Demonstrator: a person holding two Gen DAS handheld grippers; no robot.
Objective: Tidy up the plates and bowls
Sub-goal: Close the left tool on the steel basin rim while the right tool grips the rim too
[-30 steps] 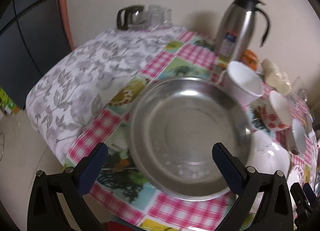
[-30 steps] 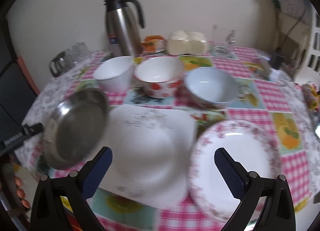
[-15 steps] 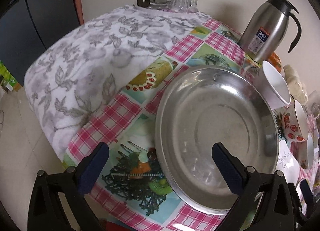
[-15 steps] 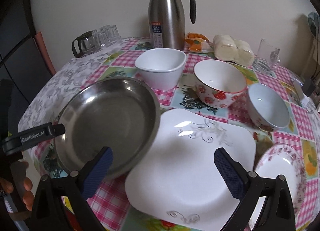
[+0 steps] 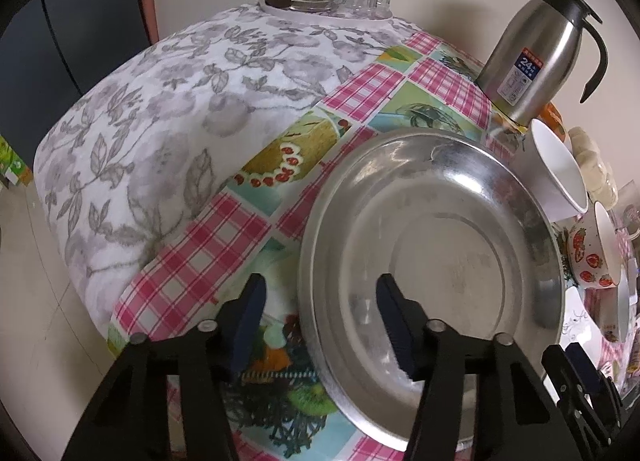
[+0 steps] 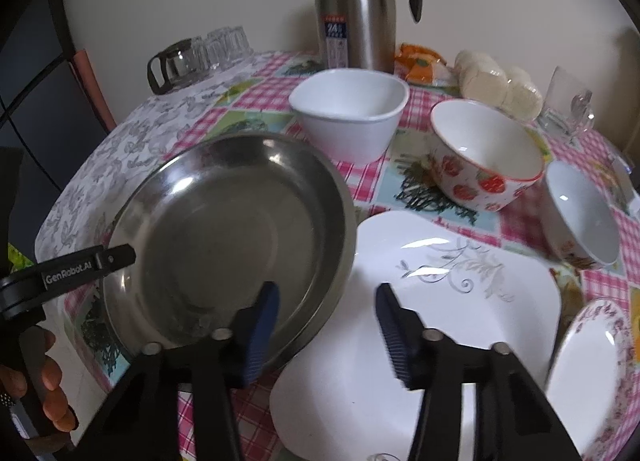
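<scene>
Both tongs narrowed since earlier; left tongs [image 6: 120,257] read "GenRobot.AI".

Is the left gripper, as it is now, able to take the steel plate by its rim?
Probably yes. The left gripper straddles the near rim of the steel plate, one finger outside, one inside; its jaws have just been closing and nothing blocks them.

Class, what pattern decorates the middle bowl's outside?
Red strawberries on white, on the middle bowl; clearest in the right wrist view.
</scene>
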